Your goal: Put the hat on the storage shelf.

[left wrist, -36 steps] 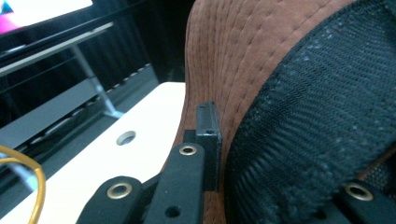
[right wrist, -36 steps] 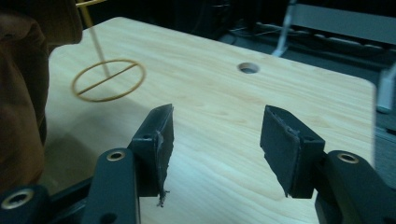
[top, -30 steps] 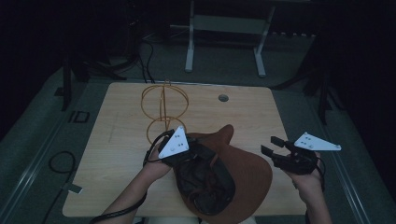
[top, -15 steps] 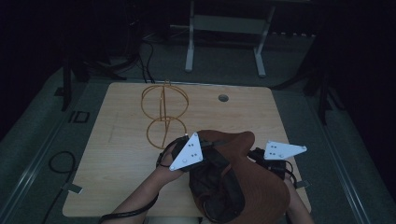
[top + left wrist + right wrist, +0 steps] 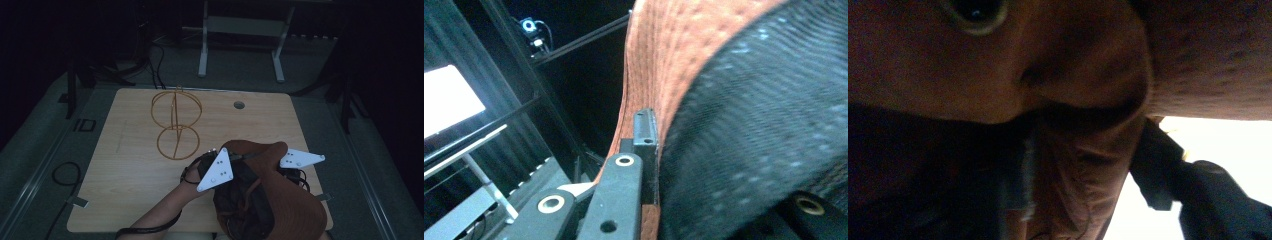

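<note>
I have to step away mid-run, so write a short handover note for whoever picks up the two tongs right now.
Left tongs: shut on the rim of the brown hat; the left gripper view shows a jaw pressed against the brim edge beside the dark lining.
Right tongs: tucked against the hat's far side; grip cannot be told.
Hat: held at the near right of the table, opening facing up.
Wire stand: upright mid-table, bare.
Done: hat picked up.
Left: probably setting the hat on the stand.
</note>
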Demonstrator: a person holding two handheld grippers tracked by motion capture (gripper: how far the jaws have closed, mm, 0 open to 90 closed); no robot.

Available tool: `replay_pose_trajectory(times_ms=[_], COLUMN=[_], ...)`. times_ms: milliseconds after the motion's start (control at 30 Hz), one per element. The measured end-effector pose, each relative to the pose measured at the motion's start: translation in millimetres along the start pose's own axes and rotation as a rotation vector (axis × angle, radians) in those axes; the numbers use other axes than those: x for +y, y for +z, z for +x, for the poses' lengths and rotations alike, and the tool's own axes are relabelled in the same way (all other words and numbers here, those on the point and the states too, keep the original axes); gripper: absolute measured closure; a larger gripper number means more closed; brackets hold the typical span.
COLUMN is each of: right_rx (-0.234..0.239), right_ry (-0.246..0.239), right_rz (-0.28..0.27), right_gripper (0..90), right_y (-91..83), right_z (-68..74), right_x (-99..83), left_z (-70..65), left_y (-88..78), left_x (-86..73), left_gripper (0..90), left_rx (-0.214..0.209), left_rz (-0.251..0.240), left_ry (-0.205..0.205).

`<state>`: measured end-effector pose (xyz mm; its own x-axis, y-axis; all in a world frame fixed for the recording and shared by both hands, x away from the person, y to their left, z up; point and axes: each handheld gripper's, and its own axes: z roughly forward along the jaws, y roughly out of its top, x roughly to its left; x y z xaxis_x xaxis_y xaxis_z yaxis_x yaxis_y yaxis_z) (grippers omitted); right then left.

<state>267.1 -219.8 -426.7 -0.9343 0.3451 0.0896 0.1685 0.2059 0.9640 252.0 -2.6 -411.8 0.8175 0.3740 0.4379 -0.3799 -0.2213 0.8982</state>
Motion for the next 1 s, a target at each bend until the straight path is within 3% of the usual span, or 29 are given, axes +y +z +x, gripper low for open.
replay_pose_trajectory(times_ms=[100,133,167,200,233,300,367,500,733,1000], right_rx=[0.027,0.050,0.050,0.063,0.075,0.063,0.060,0.032,-0.002,-0.062], right_ry=[0.004,0.010,0.010,0.009,0.011,0.009,0.009,-0.005,0.001,0.006], right_rz=[0.000,0.007,0.007,0.013,0.017,0.018,0.016,0.011,-0.008,-0.059], right_gripper=[58.4,66.6,66.6,77.1,81.2,85.9,86.8,87.8,87.8,87.8], right_y=[0.9,1.5,1.5,2.0,2.0,1.5,1.4,0.0,-6.5,-23.1], right_z=[-0.9,-1.2,-1.2,-2.2,-2.7,-2.1,-1.4,-0.8,-7.4,-17.8], right_x=[-1.3,-1.8,-1.8,-1.7,-1.8,-1.5,-1.1,2.3,6.9,17.7], left_z=[0.2,0.6,0.6,1.3,1.7,2.2,3.8,10.3,21.2,30.3], left_y=[0.6,0.6,0.6,0.5,0.2,0.0,-0.7,-2.2,-12.0,-31.9], left_x=[0.9,0.2,0.2,-0.3,-0.5,-0.3,0.2,4.2,5.4,-8.7], left_gripper=[86.8,86.8,86.7,86.6,86.4,85.7,85.1,63.4,46.7,44.6], left_rx=[-0.005,-0.017,-0.017,-0.034,-0.033,-0.031,-0.034,0.008,0.041,0.086], left_rz=[0.005,0.007,0.007,0.014,0.015,0.018,0.014,0.034,0.054,0.111], left_ry=[0.000,-0.004,-0.004,-0.004,-0.001,0.001,-0.002,-0.032,-0.089,-0.145])
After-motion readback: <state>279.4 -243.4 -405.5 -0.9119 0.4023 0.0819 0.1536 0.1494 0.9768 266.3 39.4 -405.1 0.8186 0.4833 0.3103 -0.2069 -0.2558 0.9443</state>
